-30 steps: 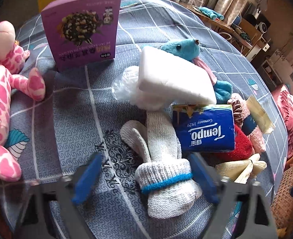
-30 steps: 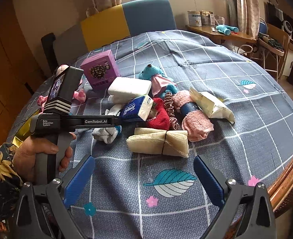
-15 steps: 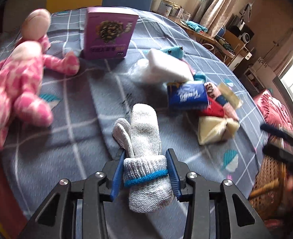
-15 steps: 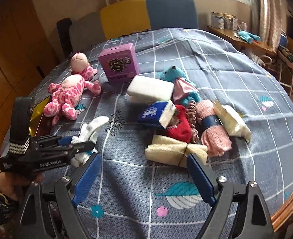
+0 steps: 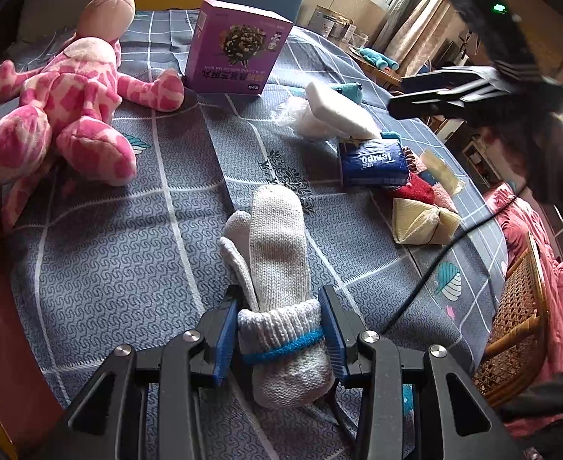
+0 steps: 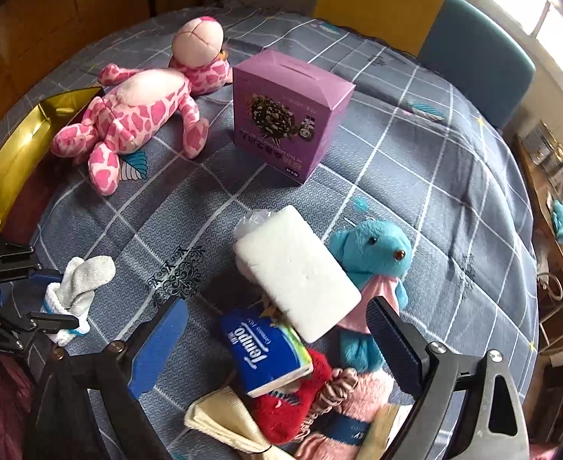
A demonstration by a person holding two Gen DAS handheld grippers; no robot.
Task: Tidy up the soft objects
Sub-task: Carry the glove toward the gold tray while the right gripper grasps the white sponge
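My left gripper [image 5: 279, 306] is shut on a rolled white sock bundle with a blue band [image 5: 277, 237], held low over the blue patterned tablecloth [image 5: 128, 268]. From the right wrist the bundle [image 6: 82, 280] shows at the far left, apart from the pile. My right gripper [image 6: 277, 306] hangs over that pile with its jaws wide and still opening, touching nothing. Below it lie a white foam block [image 6: 296, 272], a blue Tempo tissue pack [image 6: 266, 349], a blue teddy [image 6: 373, 257], a red sock [image 6: 292, 410], a pink rolled sock [image 6: 358, 402] and a cream cloth [image 6: 224, 418].
A pink spotted plush [image 6: 135, 115] lies at the back left beside a standing purple box [image 6: 285, 115]. A gold open box [image 6: 24, 145] sits at the table's left edge. A wicker chair [image 5: 511, 326] stands past the right edge, and a black cable [image 5: 427, 268] crosses the cloth.
The left gripper closed on the sock bundle and drew it away from the pile. The right gripper rolled and swung in over the pile.
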